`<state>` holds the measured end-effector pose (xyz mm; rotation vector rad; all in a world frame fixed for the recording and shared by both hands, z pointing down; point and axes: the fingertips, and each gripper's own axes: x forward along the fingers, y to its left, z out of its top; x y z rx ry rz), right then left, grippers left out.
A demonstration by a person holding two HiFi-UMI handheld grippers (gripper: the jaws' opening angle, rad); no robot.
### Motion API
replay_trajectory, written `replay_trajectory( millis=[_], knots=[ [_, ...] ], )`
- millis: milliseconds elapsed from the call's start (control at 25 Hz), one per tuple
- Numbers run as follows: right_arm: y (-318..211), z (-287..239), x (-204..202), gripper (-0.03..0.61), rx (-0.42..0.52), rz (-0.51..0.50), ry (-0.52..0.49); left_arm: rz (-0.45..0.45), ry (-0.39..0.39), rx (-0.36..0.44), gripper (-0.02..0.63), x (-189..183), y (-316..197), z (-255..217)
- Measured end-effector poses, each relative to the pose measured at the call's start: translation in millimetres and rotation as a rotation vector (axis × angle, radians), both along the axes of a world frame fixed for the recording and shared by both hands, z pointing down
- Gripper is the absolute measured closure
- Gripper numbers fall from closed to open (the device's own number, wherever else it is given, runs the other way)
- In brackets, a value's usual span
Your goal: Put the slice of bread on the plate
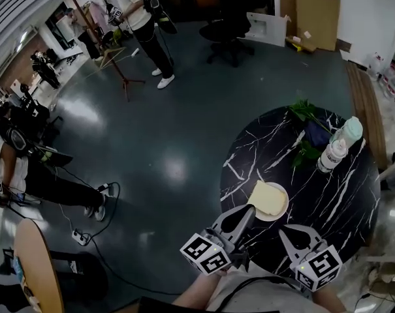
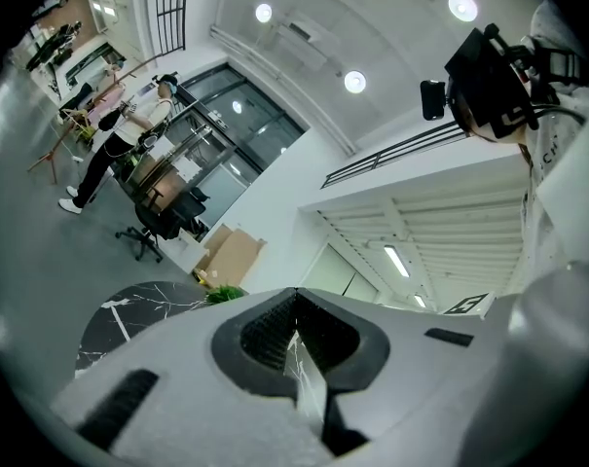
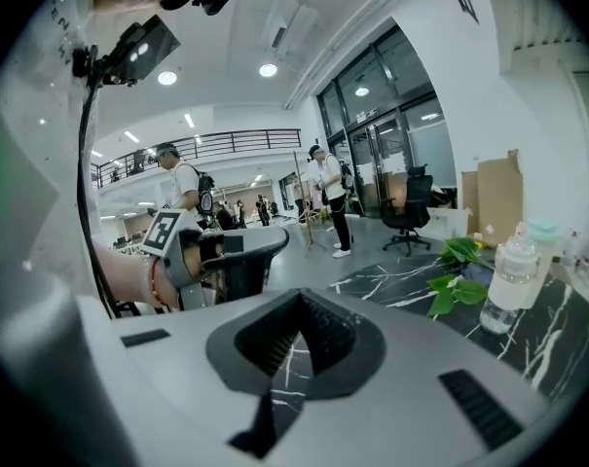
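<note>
Far L, a person (image 1: 34, 175) is staying down low on the dark floor (image 1: 171, 129). Nearer the middle, the L tool (image 1: 249, 209) is pointing up at the plate (image 1: 283, 211). Its tip is sitting just beside the plate's L edge; can't tell if it's touching. From its own camera, the L tool (image 2: 296, 296) is showing both halves pressing together at the tip, w/ nothing btw them.

The bread (image 1: 266, 197) is lying flat on the plate, covering most of it. The plate is resting on the round black tabletop (image 1: 328, 201), near the edge closest to the tools.

Next, the R tool (image 1: 286, 231) is hanging near the plate's lower R side, not touching it. From its own camera, the R tool (image 3: 299, 298) is closing all the way, also holding nothing.

Further R & back, a green plant (image 1: 306, 113) is lying on the tabletop. A clear bottle (image 1: 331, 155) is standing by it, w/ a green-topped bottle (image 1: 351, 130) just beside that.
</note>
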<state>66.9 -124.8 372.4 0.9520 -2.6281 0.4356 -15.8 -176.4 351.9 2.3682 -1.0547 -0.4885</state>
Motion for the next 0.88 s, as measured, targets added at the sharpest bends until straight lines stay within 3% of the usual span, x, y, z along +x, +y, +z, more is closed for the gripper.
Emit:
replay_trajectory(
  millis=[880],
  knots=[
    [-21.3,-11.2,7.3,0.568,0.043,0.046,0.019,0.004,-0.013,0.003,0.604,-4.8,-20.6,0.5]
  ],
)
